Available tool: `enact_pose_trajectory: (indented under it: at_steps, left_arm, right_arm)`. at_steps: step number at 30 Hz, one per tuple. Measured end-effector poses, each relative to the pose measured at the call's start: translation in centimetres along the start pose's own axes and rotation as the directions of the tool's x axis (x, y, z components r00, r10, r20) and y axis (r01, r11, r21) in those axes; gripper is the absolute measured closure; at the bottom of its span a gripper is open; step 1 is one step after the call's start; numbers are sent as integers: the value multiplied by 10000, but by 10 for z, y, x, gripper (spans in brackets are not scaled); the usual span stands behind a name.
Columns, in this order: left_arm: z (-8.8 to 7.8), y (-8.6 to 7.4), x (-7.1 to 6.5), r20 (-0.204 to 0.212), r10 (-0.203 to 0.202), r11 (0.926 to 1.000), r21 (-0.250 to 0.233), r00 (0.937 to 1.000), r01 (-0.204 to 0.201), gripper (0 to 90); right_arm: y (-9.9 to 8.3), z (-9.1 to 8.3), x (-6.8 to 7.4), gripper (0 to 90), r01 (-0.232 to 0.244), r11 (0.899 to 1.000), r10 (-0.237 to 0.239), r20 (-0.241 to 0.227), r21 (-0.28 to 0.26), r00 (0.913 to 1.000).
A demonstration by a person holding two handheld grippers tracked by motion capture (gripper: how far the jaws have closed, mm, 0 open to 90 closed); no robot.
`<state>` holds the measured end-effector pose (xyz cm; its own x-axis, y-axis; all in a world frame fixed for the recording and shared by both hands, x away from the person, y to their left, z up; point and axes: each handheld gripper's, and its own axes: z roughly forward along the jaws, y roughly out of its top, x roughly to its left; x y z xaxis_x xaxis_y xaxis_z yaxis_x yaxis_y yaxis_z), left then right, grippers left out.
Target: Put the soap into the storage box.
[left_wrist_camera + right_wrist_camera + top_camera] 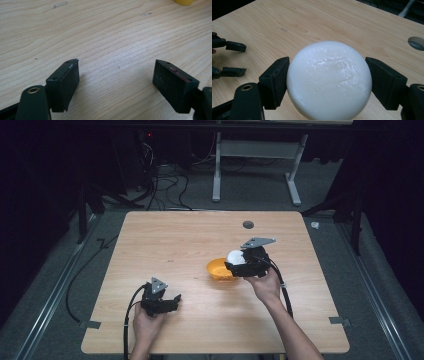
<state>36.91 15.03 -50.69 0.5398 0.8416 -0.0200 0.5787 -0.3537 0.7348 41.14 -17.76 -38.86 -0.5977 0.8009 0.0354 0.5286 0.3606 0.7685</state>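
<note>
High view: right tool [239, 263] clamps white ball [235, 257] above orange bowl [220, 269], at its 3 o'clock rim, seemingly for dropping in. Left gripper view: left tool [116, 75] wide, idle over bare surface [100, 32]. Right gripper view: ball [329, 80] pinched at 9 and 3 o'clock.

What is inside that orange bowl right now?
Nothing visible on the showing part of the orange bowl; the right claw, shut on the white ball, hides its right side.
</note>
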Motion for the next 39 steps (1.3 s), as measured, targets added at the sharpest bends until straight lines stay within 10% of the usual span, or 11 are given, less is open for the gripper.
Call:
enact_pose_trajectory:
  at_steps: [39]
  left_arm:
    - [0, 0, 0, -5, -7, 10000, -9, 10000, 7, 221]
  right_arm:
    - [3, 62, 1, 238, -301, 9882, 290, 98, 1504, 9995]
